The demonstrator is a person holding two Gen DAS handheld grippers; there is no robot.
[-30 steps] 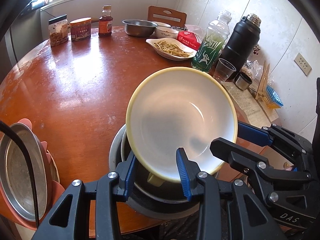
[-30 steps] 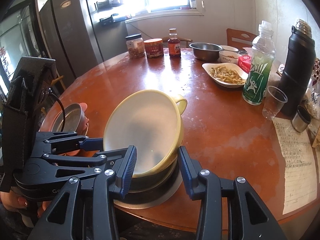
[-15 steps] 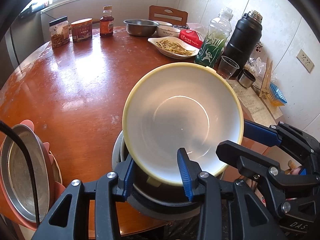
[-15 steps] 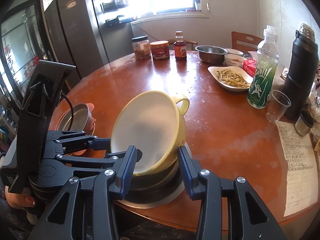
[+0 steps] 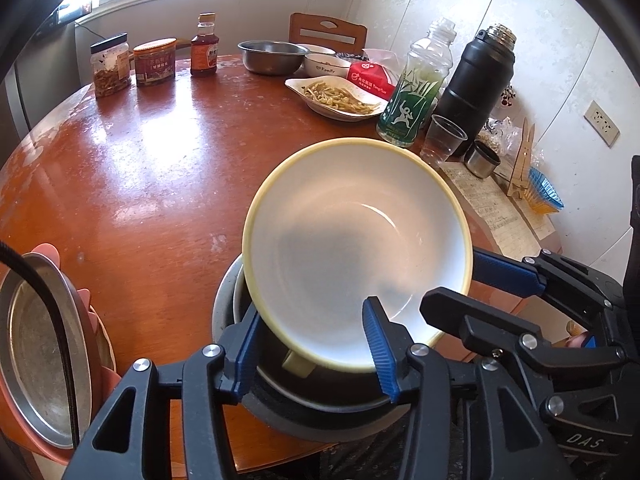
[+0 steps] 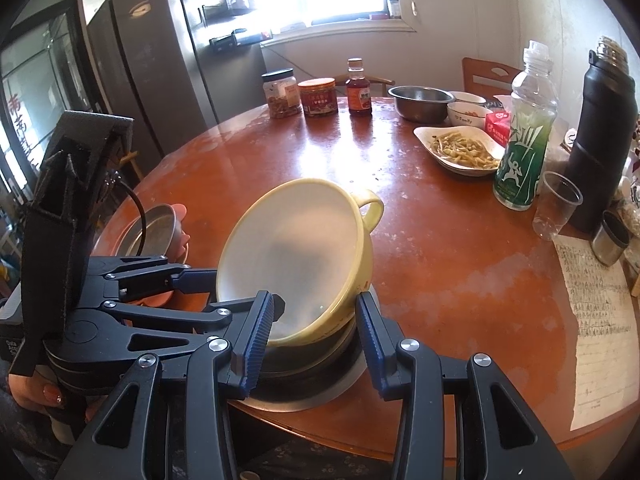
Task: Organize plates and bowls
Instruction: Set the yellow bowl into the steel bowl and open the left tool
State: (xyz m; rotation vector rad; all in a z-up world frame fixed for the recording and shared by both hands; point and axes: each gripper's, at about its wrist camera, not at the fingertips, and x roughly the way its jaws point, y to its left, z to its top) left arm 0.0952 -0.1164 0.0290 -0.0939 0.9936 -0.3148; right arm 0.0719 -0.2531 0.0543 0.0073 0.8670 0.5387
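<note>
- My left gripper stands with its blue pads spread, one at 7 o'clock and one at 5 o'clock of the yellow bowl; I see no clamp on the rim.
- My right gripper is likewise spread wide — its left pad sits by the bowl's near rim, its right pad outside the bowl wall, neither pressing that I can tell.
- From the left wrist view the right gripper reaches in from 4 o'clock, one finger along the outer wall, the other over the rim.
- The yellow bowl is white inside, with a loop handle at its 1 o'clock in the right wrist view. It sits tilted, mouth leaning toward the left gripper, on a stack of dark and steel dishes at the near edge of the round wooden table.
- At 9 o'clock of the stack — a steel plate rests in a pink dish.
- Far across the table, around 12 o'clock: two jars, a sauce bottle, a steel bowl.
- Toward 2 o'clock: a white dish of food, a green drink bottle, a clear cup and a black flask.
</note>
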